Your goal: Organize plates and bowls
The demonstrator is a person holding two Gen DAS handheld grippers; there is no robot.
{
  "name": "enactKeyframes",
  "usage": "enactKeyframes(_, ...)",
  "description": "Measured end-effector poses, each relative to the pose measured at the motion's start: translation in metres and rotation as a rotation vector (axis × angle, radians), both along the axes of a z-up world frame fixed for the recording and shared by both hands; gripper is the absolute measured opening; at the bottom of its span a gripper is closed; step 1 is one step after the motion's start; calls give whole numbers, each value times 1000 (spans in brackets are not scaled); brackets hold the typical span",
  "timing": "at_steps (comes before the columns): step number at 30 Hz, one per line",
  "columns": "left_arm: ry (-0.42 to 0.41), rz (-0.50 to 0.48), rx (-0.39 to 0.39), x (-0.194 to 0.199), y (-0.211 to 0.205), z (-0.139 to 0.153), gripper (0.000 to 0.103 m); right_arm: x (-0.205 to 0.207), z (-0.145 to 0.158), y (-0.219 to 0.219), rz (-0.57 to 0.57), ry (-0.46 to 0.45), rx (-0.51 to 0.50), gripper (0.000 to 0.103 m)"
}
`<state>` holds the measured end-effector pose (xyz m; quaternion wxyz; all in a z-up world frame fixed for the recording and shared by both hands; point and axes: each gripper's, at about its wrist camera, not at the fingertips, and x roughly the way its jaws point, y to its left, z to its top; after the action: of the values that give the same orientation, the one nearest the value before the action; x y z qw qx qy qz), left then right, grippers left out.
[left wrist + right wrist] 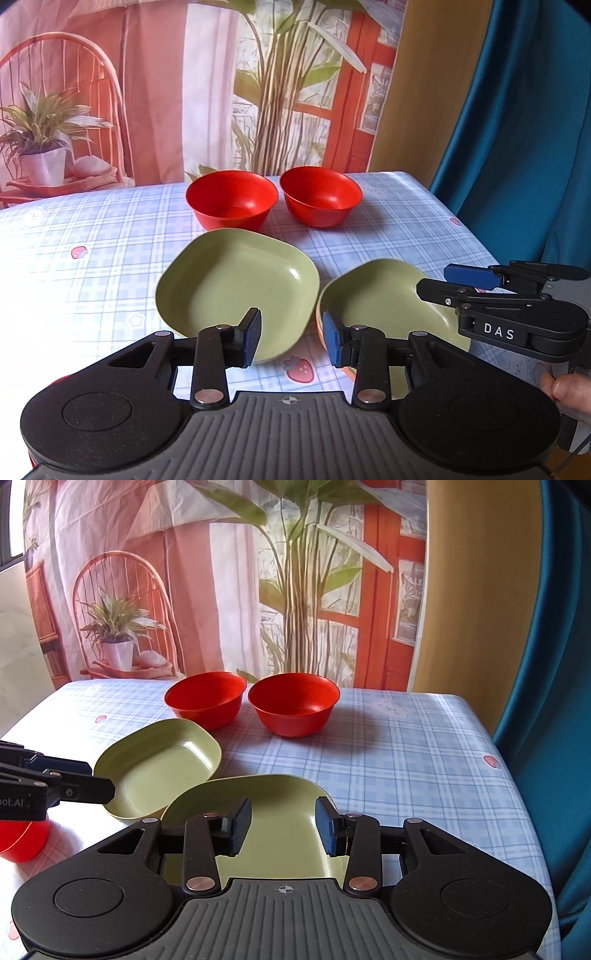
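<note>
While both grippers hovered low over the pale blue checked tablecloth (406,760), neither held anything. The left gripper (291,338) had its blue-padded jaws apart, with bare cloth and a printed strawberry (300,369) showing in the gap; the near rim of the left green squarish plastic plate (236,280) lay just beyond its left finger, and the right green squarish plastic plate (376,299) lay behind and under its right finger. The right gripper (283,825) also had its jaws apart and hung directly over that right plate (280,812), whose hollow filled the space between the pads; whether either pad touched it could not be told.

Counted, there were two green plates, near each other, the left one (159,764) slightly farther back. Two round red plastic bowls stood side by side behind them, almost touching: a left one (232,203) and a right one (320,199). A third red bowl (22,838) showed partly at the left edge of the right wrist view, below the left gripper.

White letters "DAS" (499,331) were readable on the right gripper's side, and "oot.AI" (11,803), cut off at the frame edge, on the left gripper's.
</note>
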<state>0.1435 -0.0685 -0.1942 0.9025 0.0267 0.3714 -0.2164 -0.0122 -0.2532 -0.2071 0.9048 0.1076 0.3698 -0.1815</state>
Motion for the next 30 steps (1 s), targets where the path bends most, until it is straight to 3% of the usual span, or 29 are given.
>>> enactKeyframes(15, -25, 135, 15, 48, 44, 8, 38, 37, 2, 2, 25, -14, 26, 36)
enactKeyframes(20, 2, 153, 22, 64, 47, 0, 38, 57, 0, 1, 36, -13, 44, 36)
enactKeyframes(25, 43, 171, 83, 78, 46, -17, 38, 84, -7, -1, 58, 8, 63, 36)
enactKeyframes(30, 138, 208, 37, 92, 58, -33, 38, 113, -24, -2, 83, 58, 97, 36)
